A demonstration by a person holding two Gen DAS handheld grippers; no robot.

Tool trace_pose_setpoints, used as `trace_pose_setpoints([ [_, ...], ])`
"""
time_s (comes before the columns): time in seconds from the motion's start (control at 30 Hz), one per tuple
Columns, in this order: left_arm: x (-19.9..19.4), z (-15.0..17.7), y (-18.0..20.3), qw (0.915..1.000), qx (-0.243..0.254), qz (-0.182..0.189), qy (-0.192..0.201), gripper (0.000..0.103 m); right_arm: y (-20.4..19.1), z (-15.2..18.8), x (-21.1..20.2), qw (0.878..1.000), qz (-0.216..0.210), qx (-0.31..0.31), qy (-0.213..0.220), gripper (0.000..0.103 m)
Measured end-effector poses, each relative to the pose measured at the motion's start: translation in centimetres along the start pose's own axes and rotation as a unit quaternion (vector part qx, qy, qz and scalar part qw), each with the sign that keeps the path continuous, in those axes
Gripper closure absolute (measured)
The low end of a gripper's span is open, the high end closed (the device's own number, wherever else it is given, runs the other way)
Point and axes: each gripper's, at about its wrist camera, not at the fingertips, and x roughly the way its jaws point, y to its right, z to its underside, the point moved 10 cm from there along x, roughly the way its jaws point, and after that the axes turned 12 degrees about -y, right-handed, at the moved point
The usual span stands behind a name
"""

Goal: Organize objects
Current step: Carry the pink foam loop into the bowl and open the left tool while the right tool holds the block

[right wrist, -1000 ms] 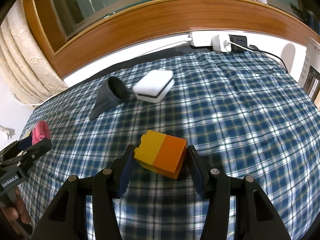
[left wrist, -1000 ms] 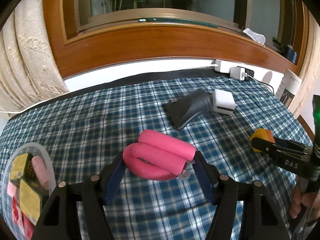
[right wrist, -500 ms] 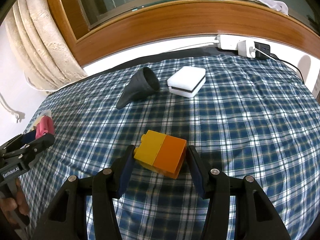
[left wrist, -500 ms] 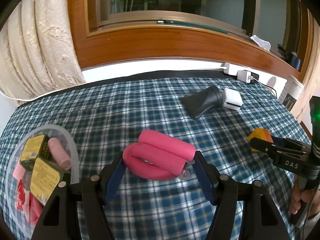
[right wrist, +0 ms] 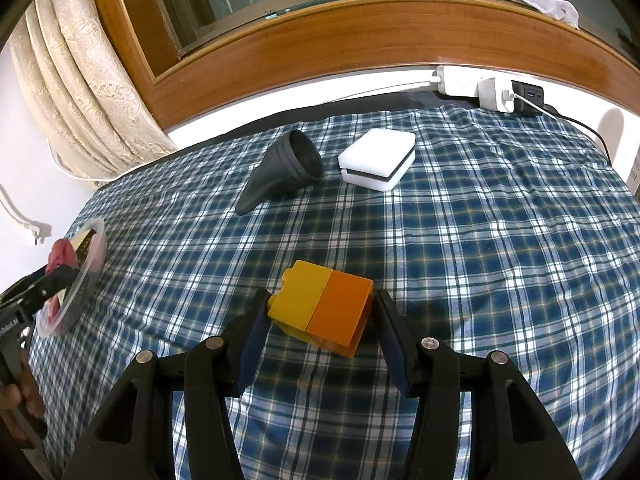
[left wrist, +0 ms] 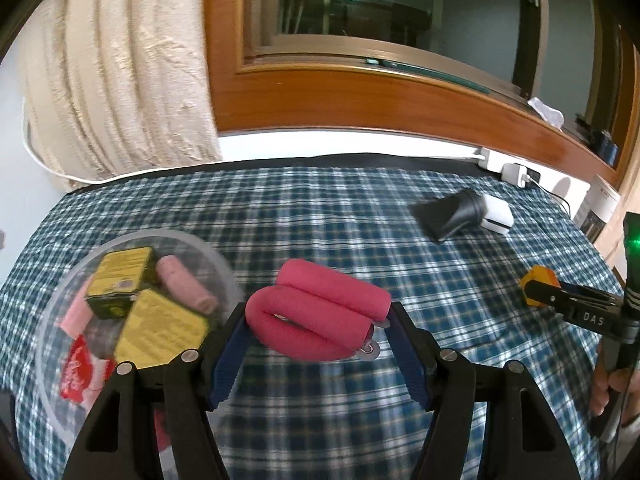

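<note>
The left claw (left wrist: 318,334), clamped on the pink foam roll (left wrist: 316,314), has swung toward the clear bowl (left wrist: 52,396) at the bed's left edge (drop-off likely next); the right claw (right wrist: 320,334) grips the yellow-orange block (right wrist: 322,312).

A room in a home is showing here, likely a bedroom. A blue checked cloth (right wrist: 460,216) is covering a wide soft surface below a wood-framed window (right wrist: 320,44). A cream curtain (left wrist: 120,80) is hanging left of the window, and a power strip (right wrist: 460,80) is lying under its sill.
</note>
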Motion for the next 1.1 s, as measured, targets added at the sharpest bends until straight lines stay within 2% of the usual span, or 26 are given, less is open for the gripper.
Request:
trace_pose_setpoints([
  [0.6,-1.5,1.7,-12.3,0.9946,-0.094,-0.043,0.012,0.033,-0.3,0.4,-0.4,1.000,-0.005,0.002,0.000,0.050],
  [0.83,-0.5,2.0,-15.0,0.9925,-0.115,-0.043,0.005,0.033,-0.3,1.4,-1.5,1.000,-0.011,0.001,0.000,0.050],
  [1.1,0.3,2.5,-17.1,0.9907,-0.131,-0.035,-0.002,0.033,-2.9,2.1,-1.3,1.000,-0.018,-0.012,-0.001,0.050],
])
